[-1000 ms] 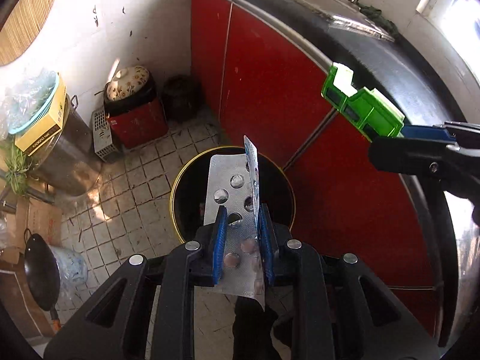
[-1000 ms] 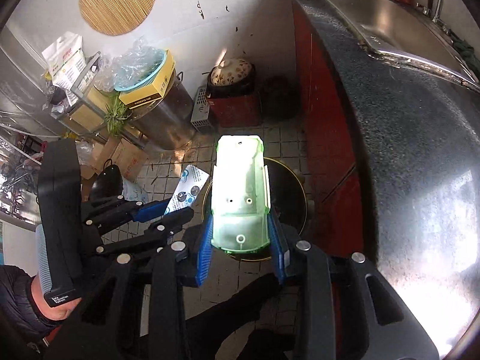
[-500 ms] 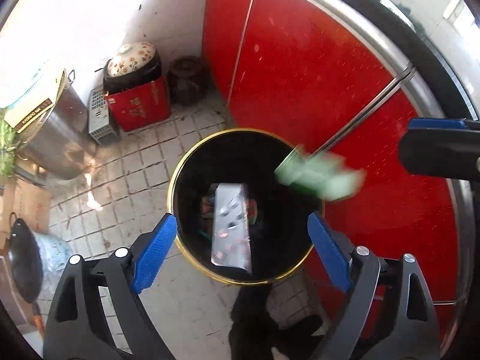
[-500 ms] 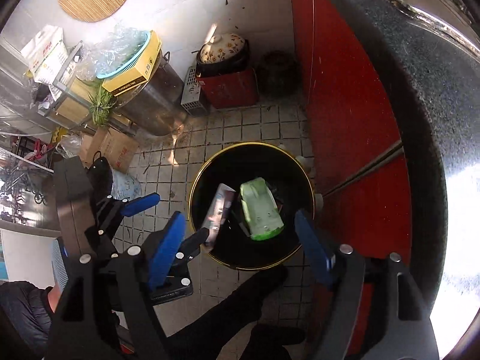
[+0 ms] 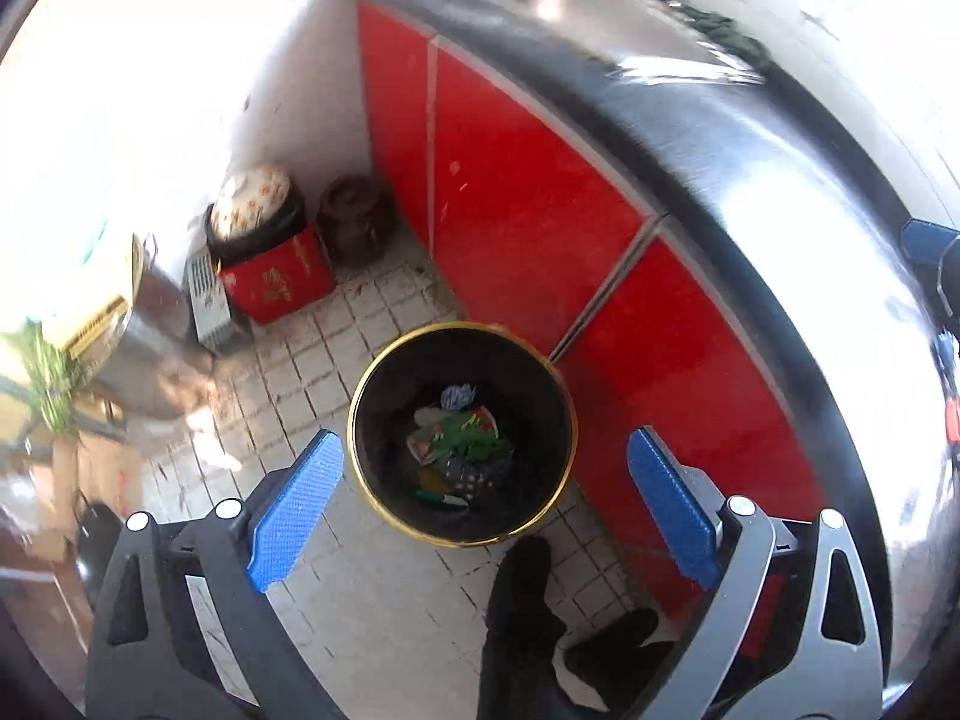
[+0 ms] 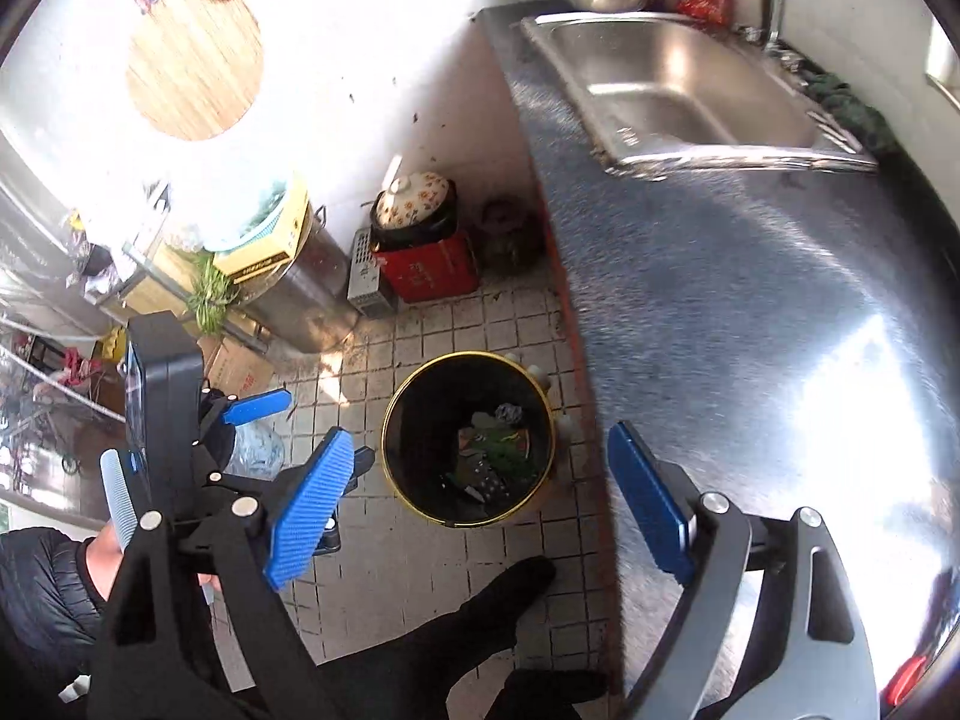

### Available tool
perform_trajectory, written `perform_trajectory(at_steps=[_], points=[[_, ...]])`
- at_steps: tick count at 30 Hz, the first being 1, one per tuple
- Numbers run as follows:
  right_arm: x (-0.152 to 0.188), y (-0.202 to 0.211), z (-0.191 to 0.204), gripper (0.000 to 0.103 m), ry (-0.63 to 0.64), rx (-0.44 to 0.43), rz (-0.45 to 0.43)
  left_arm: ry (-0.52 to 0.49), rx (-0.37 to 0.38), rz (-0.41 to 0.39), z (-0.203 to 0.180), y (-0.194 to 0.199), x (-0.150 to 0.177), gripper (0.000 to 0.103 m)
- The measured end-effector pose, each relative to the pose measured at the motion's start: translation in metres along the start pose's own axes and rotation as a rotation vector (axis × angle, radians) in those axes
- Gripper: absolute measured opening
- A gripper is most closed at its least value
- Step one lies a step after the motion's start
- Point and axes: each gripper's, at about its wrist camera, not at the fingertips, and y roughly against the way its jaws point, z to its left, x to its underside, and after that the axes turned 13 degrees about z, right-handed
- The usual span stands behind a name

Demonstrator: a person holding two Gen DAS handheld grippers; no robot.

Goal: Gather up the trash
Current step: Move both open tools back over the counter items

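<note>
Landmark: round black trash bin with a gold rim [image 5: 462, 329], standing on the pale tiled floor [image 5: 366, 594], just beside the red cabinet doors [image 5: 528, 204].
Trash: green plastic piece [image 5: 471, 435] lies in the bottom of the bin, among a silver blister sheet [image 5: 474, 476] and other scraps; same pile seen from the right wrist, green piece [image 6: 507, 450] on top.
Left tongs [image 5: 480, 501]: spread wide, blue pads apart, nothing between them; held above the bin, one pad on each side of the rim.
Right tongs [image 6: 474, 504]: spread wide, empty; above the bin, at its near side.
Left tongs from the right wrist: seen to the left of the bin [image 6: 282, 426], blue pads apart.
Tabletop: steel-grey tabletop [image 6: 750, 300] runs to the right of the bin, over the red doors; steel sink basin [image 6: 678, 96] set in it, beyond the bin.
Beyond the bin, by the white wall: red box [image 5: 276, 279] with a flowered ceramic lid [image 5: 252, 210] on a black pot above it; dark brown jar [image 5: 354, 222] next to the box.
Near side of the bin: person's black shoe [image 5: 519, 582] on the tiles, toe close to the rim.
</note>
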Motion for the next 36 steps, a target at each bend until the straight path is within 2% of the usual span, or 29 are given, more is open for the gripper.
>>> perform_trajectory(at_steps=[5, 11, 14, 19, 22, 25, 29, 36], points=[[0.053, 0.078, -0.068, 0.085, -0.197, 0.138, -0.115, -0.237, 0.074, -0.068, -0.091, 0.049, -0.025, 0.094], [0.151, 0.149, -0.157, 0.085, -0.527, 0.313, -0.211, -0.538, 0.190, -0.101, -0.234, 0.080, -0.041, 0.094], [0.206, 0.175, -0.188, 0.085, -0.675, 0.395, -0.248, -0.685, 0.226, -0.108, -0.302, 0.085, -0.032, 0.094], [0.288, 0.203, -0.223, 0.085, -0.904, 0.440, -0.287, -0.862, 0.272, -0.064, -0.389, 0.090, 0.002, 0.094], [0.330, 0.214, -0.231, 0.085, -0.999, 0.439, -0.315, -0.933, 0.274, -0.045, -0.420, 0.091, 0.023, 0.094], [0.353, 0.218, -0.236, 0.085, -1.051, 0.428, -0.330, -0.976, 0.274, -0.024, -0.441, 0.090, 0.034, 0.094], [0.364, 0.219, -0.241, 0.085, -1.072, 0.418, -0.338, -1.000, 0.269, -0.019, -0.459, 0.088, 0.040, 0.094], [0.363, 0.216, -0.259, 0.085, -1.059, 0.403, -0.325, -0.942, 0.258, 0.031, -0.482, 0.075, 0.032, 0.094]])
